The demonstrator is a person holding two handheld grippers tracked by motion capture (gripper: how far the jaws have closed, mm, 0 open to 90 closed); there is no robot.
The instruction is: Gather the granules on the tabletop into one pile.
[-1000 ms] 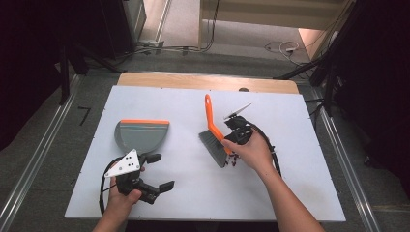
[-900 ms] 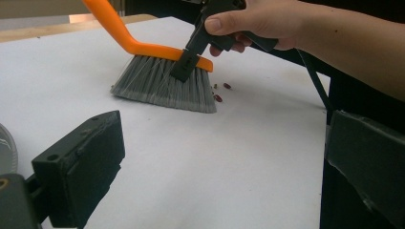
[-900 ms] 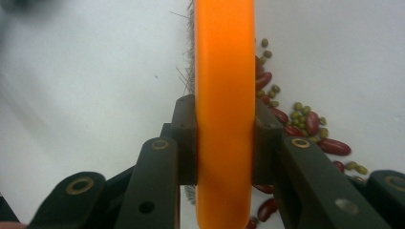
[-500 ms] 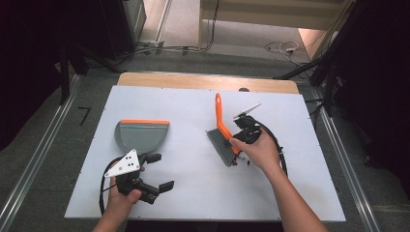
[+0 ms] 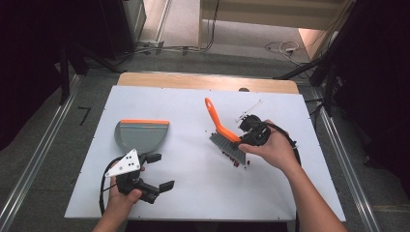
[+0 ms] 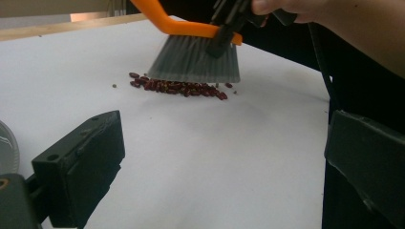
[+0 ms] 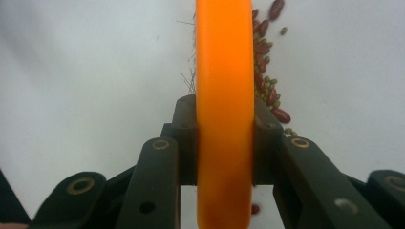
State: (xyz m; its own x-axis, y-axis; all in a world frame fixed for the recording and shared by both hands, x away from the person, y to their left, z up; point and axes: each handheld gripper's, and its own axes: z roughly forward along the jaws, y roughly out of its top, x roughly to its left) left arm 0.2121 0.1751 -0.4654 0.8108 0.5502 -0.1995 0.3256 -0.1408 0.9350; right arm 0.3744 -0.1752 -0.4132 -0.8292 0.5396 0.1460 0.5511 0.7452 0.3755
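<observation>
Sweeping the beans (image 6: 179, 88) into the dustpan (image 5: 141, 135) looks like the work in hand, and the brush (image 5: 223, 134) is the landmark for all of it. Nearest the person, down and left of the brush, the left gripper (image 5: 153, 174) rests on the table (image 5: 193, 193) with its jaws spread and nothing between them. The dustpan lies well left of the brush, flat on the table, its orange lip turned away from the person, just beyond that gripper and not held. The right gripper (image 5: 245, 135) pinches the brush by its orange back, jaws pressed tight on both sides of it, as the right gripper view shows, with the handle pointing up and away. The beans lie in a short line right under and along the bristles, dark red ones with a few small green ones, on the side facing the left gripper. To sweep well, I judge the bristles should come down just behind the beans, on the side away from the dustpan, and be drawn toward it in short, low strokes with light pressure, so the round beans do not flick out. The free gripper would do best holding the dustpan with its lip flat on the table.
</observation>
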